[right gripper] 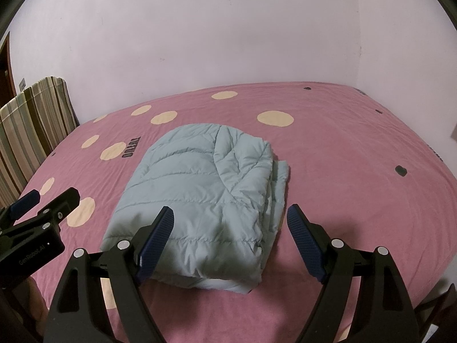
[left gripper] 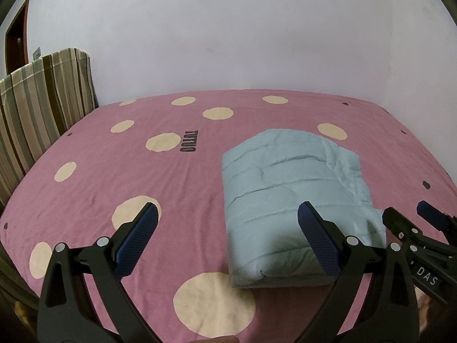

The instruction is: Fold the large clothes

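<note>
On the bed [right gripper: 342, 148], jacket [right gripper: 205, 188] lies folded; left gripper [left gripper: 228, 237] and right gripper [right gripper: 228, 237] spread, empty. Next: likely tidy or withdraw.

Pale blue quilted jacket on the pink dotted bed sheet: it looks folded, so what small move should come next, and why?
Probably draw both grippers back. The pale blue quilted jacket already lies as a compact bundle on the pink dotted bed sheet, and the left gripper and right gripper are open, gripping nothing.
</note>
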{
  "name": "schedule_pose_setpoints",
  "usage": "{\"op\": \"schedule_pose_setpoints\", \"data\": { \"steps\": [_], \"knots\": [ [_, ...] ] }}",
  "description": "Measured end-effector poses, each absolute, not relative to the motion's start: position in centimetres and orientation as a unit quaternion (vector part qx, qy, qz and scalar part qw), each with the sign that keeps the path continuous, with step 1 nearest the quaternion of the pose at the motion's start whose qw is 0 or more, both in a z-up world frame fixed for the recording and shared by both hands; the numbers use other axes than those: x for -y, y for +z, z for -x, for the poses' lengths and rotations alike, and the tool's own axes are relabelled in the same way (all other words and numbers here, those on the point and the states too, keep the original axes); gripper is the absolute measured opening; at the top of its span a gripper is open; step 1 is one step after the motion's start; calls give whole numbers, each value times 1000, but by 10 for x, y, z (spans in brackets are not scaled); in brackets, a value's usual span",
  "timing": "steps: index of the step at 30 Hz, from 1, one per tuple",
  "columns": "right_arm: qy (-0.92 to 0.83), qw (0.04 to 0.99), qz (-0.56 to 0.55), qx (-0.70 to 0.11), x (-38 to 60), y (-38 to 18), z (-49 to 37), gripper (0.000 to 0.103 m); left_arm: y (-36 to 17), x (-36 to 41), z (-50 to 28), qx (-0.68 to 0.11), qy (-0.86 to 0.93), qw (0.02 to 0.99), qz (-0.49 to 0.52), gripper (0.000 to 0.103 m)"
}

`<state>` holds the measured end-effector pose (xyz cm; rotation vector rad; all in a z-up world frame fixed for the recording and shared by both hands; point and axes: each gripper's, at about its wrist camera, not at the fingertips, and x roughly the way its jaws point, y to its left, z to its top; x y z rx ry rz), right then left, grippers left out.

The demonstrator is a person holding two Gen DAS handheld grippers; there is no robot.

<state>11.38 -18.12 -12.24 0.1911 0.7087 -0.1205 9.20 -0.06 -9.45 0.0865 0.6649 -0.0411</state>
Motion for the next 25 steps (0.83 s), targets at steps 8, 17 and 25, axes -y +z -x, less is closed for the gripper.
{"op": "schedule_pose_setpoints", "data": {
  "steps": [8,17,25],
  "knots": [
    [-53,931,-91,-350,178,-125,-113,80,-95,0,-92,-326,-21,945,-39,101],
    [-49,930,-89,-353,177,-127,-115,80,-101,-2,-93,-326,-30,944,-39,101],
    [-58,929,-96,-351,188,-130,-119,80,-112,-13,-110,-354,-11,935,-34,101]
  ]
}}
